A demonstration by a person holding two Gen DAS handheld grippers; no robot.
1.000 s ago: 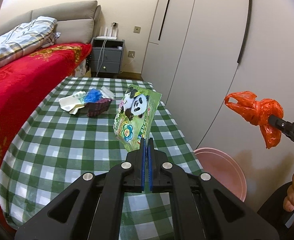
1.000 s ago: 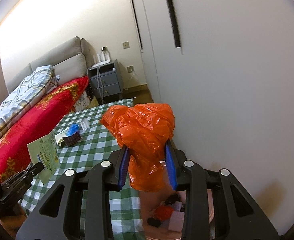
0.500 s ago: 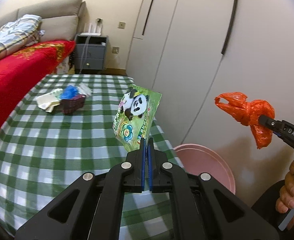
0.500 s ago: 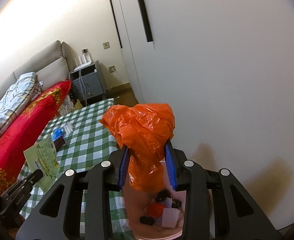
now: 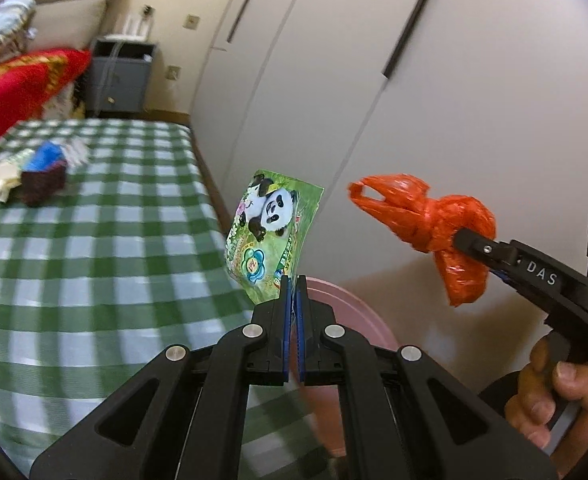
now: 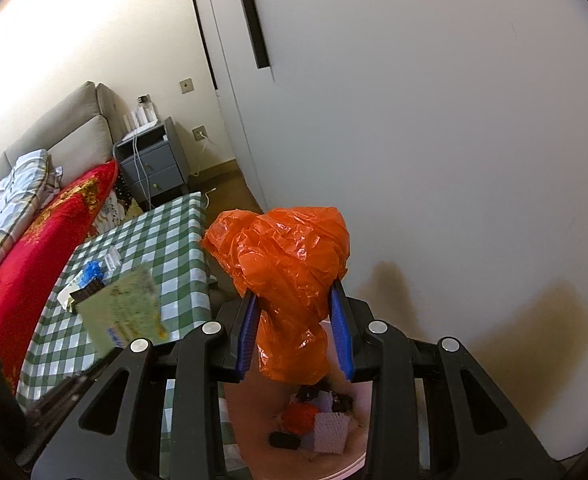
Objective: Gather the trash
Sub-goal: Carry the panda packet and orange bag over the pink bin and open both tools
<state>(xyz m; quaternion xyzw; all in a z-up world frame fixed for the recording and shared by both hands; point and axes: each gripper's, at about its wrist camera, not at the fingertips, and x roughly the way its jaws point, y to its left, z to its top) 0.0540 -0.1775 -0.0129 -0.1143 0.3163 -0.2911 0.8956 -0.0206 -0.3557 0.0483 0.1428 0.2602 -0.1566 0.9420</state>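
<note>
Left wrist view: the left gripper (image 5: 293,280) is clenched on the lower edge of a green panda wrapper (image 5: 272,232), which stands upright above the fingertips. The two blue pads (image 5: 287,328) are pressed nearly together with the wrapper between them. To the right, the right gripper (image 5: 468,240) clamps a crumpled orange bag (image 5: 434,228), held in the air in front of the white cupboard doors (image 5: 374,80). A hand (image 5: 554,392) grips that tool's handle at the near right. A pink bin (image 5: 354,312) sits on the floor below and beyond the left gripper, just beside the right edge of the checked table (image 5: 94,260). At the far left of the table lies a small pile of trash (image 5: 34,176), blurred, with a blue piece and a dark piece visible.

Right wrist view: the right gripper (image 6: 294,324) grasps the orange bag (image 6: 290,280) between its blue pads (image 6: 340,332); the bag bulges above the pads and hangs below them. Directly beneath is the pink bin (image 6: 254,432), which holds several items: a red piece, pale textured pieces and dark pieces. The panda wrapper (image 6: 122,312) appears at the left, blurred, over the near part of the checked table (image 6: 166,248). A red blanket (image 6: 34,260) covers the bed at the far left, and a grey nightstand (image 6: 150,160) stands beyond the table.
</note>
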